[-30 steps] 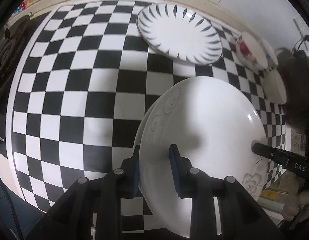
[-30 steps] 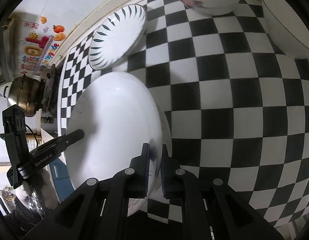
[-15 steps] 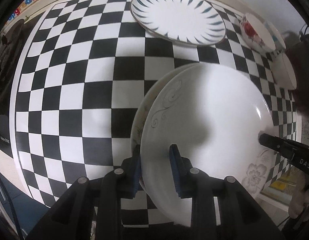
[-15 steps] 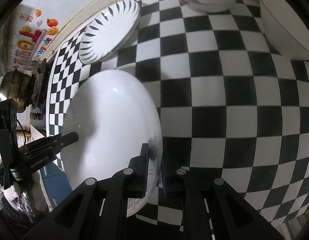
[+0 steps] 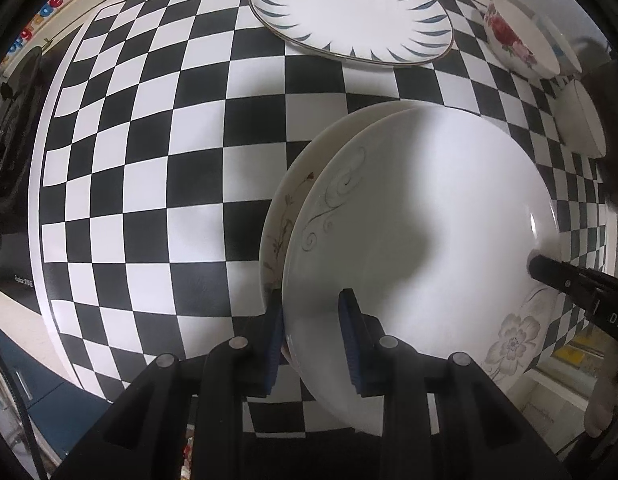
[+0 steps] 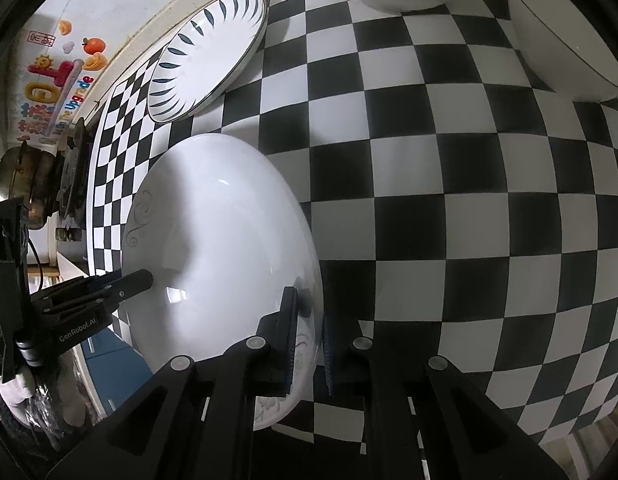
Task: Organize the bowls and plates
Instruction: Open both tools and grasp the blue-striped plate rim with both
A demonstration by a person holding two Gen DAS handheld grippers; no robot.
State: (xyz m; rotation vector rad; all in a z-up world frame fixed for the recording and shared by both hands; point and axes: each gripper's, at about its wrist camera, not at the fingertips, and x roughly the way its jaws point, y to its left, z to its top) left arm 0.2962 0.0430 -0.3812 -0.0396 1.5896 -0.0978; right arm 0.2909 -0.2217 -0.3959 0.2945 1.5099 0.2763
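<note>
White glazed porcelain, so I treat the plate (image 5: 421,232) as stiff, slippery and fragile; the rim is the only good place to hold. My left gripper (image 5: 313,340) is clamped on its near rim, and my right gripper (image 6: 309,340) pinches the opposite rim, over a second plate (image 5: 283,216) near the worktop's (image 5: 149,160) front edge. I read "GenRobot.AI" on the left gripper's body and "Upgrade" on the wall sticker (image 6: 75,98).

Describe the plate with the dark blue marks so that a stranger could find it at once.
Look at the checkered black and white mat, at its far edge near the wall. There lies a plate flat and alone, apart from the held plates. Only it has dark blue leaf-shaped strokes all around its rim.
</note>
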